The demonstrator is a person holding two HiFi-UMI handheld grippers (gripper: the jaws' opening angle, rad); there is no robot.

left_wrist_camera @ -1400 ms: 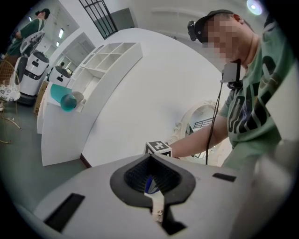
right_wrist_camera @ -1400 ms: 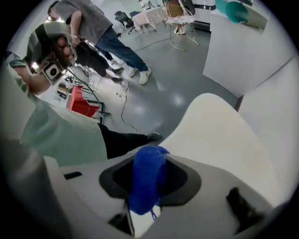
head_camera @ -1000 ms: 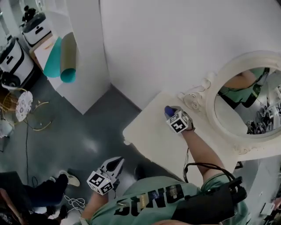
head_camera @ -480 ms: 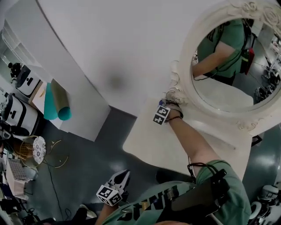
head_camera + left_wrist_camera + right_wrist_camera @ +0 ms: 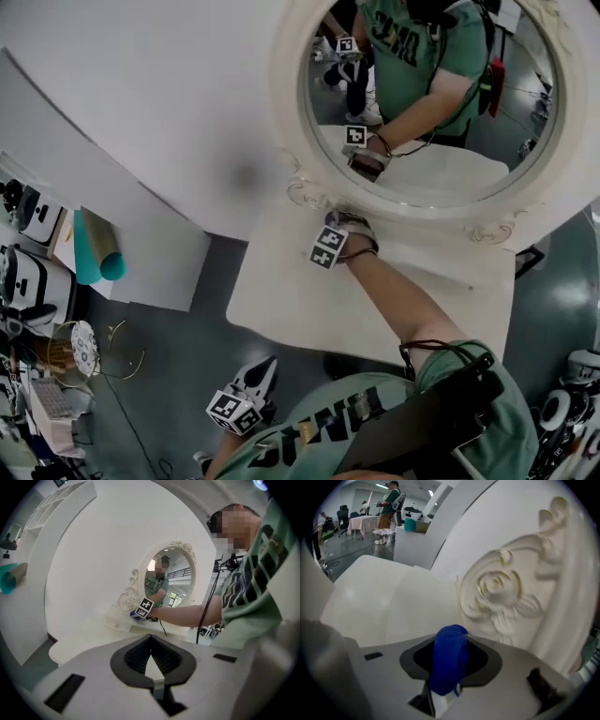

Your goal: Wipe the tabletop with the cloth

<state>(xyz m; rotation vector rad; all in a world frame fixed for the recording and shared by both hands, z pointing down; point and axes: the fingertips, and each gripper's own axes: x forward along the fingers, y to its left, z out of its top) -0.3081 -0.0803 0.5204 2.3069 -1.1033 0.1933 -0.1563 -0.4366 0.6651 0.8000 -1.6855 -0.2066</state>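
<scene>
Closest to us we see the left gripper (image 5: 150,636). Its two jaws are pressed together at the tips, and nothing is between them. It hangs low by the person's body. It is off the table (image 5: 281,300) and over the dark grey floor (image 5: 187,366). Its jaws point toward the table's front edge.

Next we see the right arm (image 5: 394,305). It reaches across the table to the back. At its end is the right gripper (image 5: 334,223). Its jaws are closed tight on the cloth (image 5: 449,660). The cloth is blue and bunched up, and it pokes out past the jaw tips like a little bump. It is at the back of the table, just beside the bottom left of the frame (image 5: 289,94). We cannot tell if the cloth touches the table top.

The table is cream and smooth.

Just past the cloth we see a curl (image 5: 499,590) carved in the frame, like a swirl with leaves. The frame is cream too, and it goes round a big round mirror (image 5: 450,178). In the mirror we see a green shirt, an arm and a gripper.

Behind it all is a white wall (image 5: 141,112). Far off to the left we see a teal roll (image 5: 86,255) by a white panel.
</scene>
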